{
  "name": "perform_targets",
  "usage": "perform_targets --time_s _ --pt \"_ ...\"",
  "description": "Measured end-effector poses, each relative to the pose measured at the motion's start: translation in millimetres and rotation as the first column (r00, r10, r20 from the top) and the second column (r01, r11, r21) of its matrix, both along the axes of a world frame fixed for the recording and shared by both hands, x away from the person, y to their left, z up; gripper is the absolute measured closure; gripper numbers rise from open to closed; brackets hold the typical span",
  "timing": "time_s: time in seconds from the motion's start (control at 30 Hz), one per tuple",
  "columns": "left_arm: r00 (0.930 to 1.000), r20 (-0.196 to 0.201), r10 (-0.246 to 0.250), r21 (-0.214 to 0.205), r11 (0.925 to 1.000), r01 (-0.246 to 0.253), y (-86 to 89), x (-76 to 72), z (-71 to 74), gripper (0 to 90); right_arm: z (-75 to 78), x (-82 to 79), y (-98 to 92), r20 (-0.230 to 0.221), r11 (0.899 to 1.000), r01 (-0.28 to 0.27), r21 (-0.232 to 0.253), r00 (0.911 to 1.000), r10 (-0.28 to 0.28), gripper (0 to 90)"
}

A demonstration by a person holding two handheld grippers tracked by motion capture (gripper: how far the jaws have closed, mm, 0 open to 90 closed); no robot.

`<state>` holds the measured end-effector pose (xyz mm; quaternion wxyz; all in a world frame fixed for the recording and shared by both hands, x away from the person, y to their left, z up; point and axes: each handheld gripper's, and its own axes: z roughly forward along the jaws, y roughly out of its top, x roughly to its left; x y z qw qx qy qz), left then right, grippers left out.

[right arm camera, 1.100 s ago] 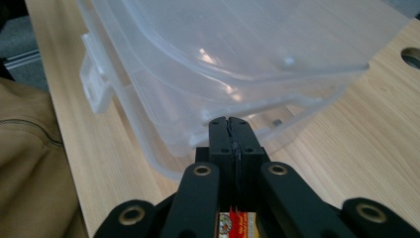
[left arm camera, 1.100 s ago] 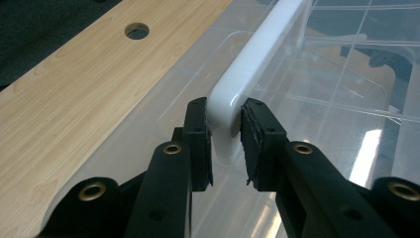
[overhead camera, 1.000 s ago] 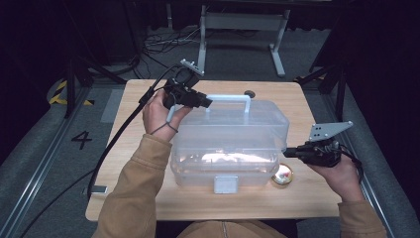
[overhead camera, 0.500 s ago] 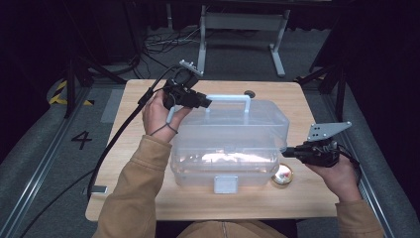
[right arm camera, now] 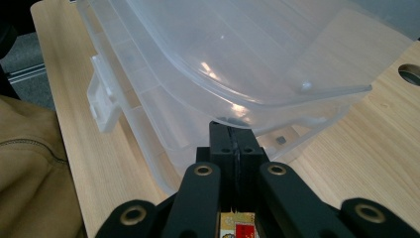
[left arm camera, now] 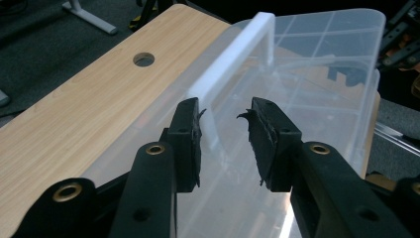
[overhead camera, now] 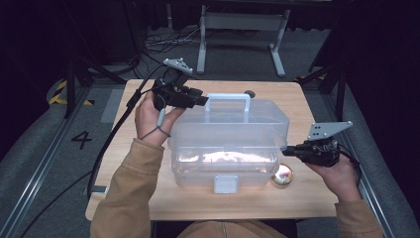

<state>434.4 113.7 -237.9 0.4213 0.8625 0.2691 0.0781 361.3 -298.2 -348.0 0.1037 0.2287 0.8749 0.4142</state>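
A clear plastic storage box (overhead camera: 228, 141) with a white handle (overhead camera: 227, 97) on its lid sits in the middle of the wooden surface (overhead camera: 124, 144), its white latch (overhead camera: 225, 184) facing the person. The left hand (overhead camera: 153, 116) is raised at the box's far left corner, palm turned toward the box, forearm in a tan sleeve (overhead camera: 129, 193) rising from the near edge of the surface. The left gripper (overhead camera: 200, 99) points level across the lid toward the left end of the handle. In the left gripper view its fingers (left arm camera: 185, 131) stand partly apart, having just been opening; the near post of the handle (left arm camera: 210, 124) shows in the gap next to the left finger, and neither pad presses on it. The right hand (overhead camera: 333, 171) rests low beside the box's right side, palm up under the right gripper (overhead camera: 287, 148), which points level at the box wall. In the right gripper view its fingers (right arm camera: 220, 148) are pressed together with nothing between them, their tips right at the box's lower edge under the lid rim; whether they touch the plastic cannot be told. A small round gold-rimmed object (overhead camera: 282, 174) lies on the surface just beside the box's near right corner, below the right gripper.
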Motion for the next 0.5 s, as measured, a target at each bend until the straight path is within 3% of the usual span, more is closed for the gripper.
perform_targets --time_s 0.33,0.5 --pt "0.9987 0.051 -0.003 0.008 1.0000 0.002 10.5 -26.1 9.1 73.3 4.1 1.6 0.2 0.018 0.999 0.032 0.042 0.9993 -0.033 89.9" --pt "0.9989 0.045 -0.011 0.010 0.9999 0.011 11.8 -37.3 10.2 76.0 8.8 2.4 3.4 0.041 0.997 0.030 0.064 0.9986 -0.033 90.0"
